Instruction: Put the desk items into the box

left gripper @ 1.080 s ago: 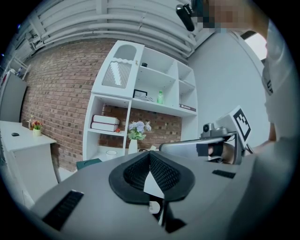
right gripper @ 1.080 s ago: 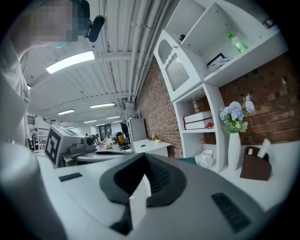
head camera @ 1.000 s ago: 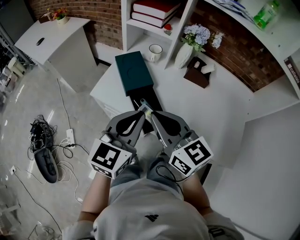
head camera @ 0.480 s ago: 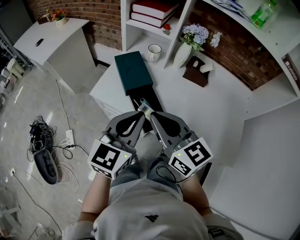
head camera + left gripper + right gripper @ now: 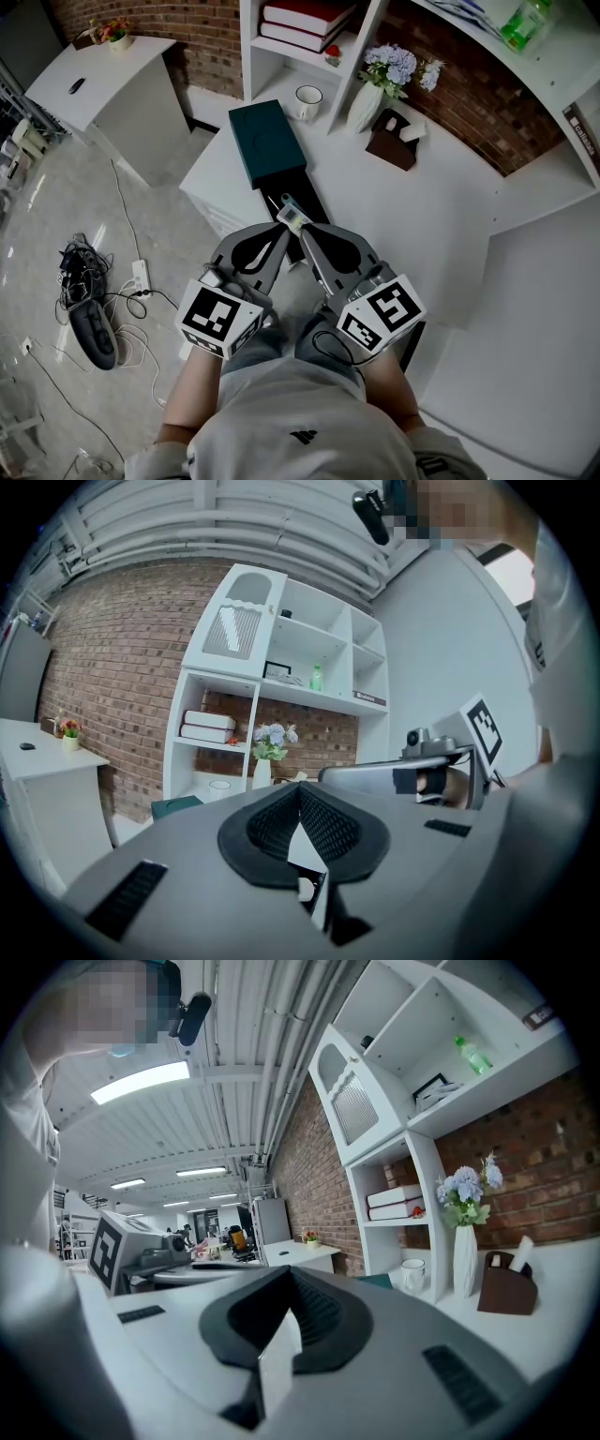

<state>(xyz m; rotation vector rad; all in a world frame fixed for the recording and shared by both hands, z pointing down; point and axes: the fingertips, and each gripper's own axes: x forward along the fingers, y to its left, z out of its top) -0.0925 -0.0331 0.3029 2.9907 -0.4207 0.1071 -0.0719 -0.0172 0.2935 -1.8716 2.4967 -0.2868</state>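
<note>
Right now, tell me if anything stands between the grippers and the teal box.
Nothing visible does. The left gripper and right gripper, both shut with tips side by side, sit at the near end of the black part jutting from the teal box. Mug, vase and tissue holder stand off to its right.

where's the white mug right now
In the head view the white mug sits upper centre, in the bottom bay of the shelf, right of the dark green box and left of the flower vase.

Grey left tongs [image 5: 281, 228], grey right tongs [image 5: 302, 228], white shirt [image 5: 300, 441]
</note>
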